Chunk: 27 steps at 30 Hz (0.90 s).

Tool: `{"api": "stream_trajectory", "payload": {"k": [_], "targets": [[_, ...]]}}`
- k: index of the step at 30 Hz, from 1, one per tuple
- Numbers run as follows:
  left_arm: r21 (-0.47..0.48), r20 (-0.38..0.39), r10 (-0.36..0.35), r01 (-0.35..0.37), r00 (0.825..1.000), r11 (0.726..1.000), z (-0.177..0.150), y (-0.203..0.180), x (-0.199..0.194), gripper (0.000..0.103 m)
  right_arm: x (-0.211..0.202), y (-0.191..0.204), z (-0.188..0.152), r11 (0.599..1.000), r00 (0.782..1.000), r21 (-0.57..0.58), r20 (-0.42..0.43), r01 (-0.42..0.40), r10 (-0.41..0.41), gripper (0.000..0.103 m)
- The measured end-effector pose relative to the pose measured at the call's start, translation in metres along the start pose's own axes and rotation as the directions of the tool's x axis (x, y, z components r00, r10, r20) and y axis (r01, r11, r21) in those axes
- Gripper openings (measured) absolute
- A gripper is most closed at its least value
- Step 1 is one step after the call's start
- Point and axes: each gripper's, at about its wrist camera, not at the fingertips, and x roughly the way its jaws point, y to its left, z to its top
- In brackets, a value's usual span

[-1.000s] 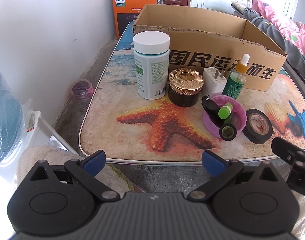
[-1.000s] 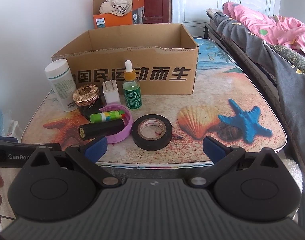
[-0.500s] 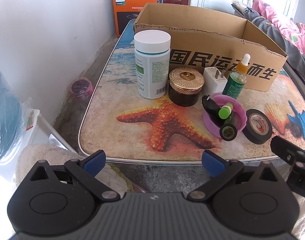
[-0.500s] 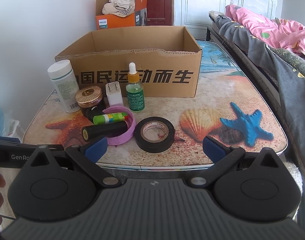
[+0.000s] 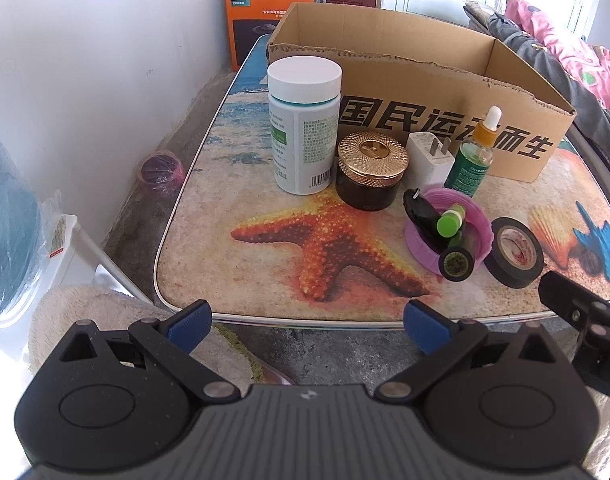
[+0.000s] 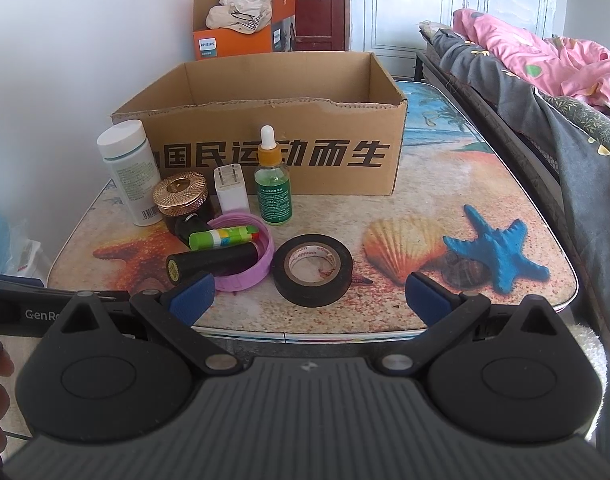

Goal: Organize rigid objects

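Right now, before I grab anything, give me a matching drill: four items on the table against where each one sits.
1. black tape roll
2. green glue stick
3. dropper bottle
4. white pill bottle

A. leftmost of the row in front of the cardboard box
B. flat beside the purple lid
C. lying across the purple lid
D. upright, right of the white charger

Pairs: 1-B, 2-C, 3-D, 4-A

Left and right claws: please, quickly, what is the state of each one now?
Left claw: open, holding nothing, short of the table edge.
Right claw: open, holding nothing, short of the table edge.
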Motion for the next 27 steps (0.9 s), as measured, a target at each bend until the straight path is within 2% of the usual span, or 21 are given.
{"api": "stream_trajectory", "payload": {"k": [17,27], "targets": [[0.012,0.002,-0.002,0.002,1.000,1.000,0.001,-0.003,0.002,0.102,0.002,0.000,0.003,1.000,1.000,-0.001,0.002,0.000,0.000,0.102],[0.080,0.064,-0.038,0.033,0.997,0.996,0.006,-0.013,-0.004,0.102,0.005,-0.012,0.007,1.000,0.999,0.011,0.047,-0.020,0.019,0.102]]}}
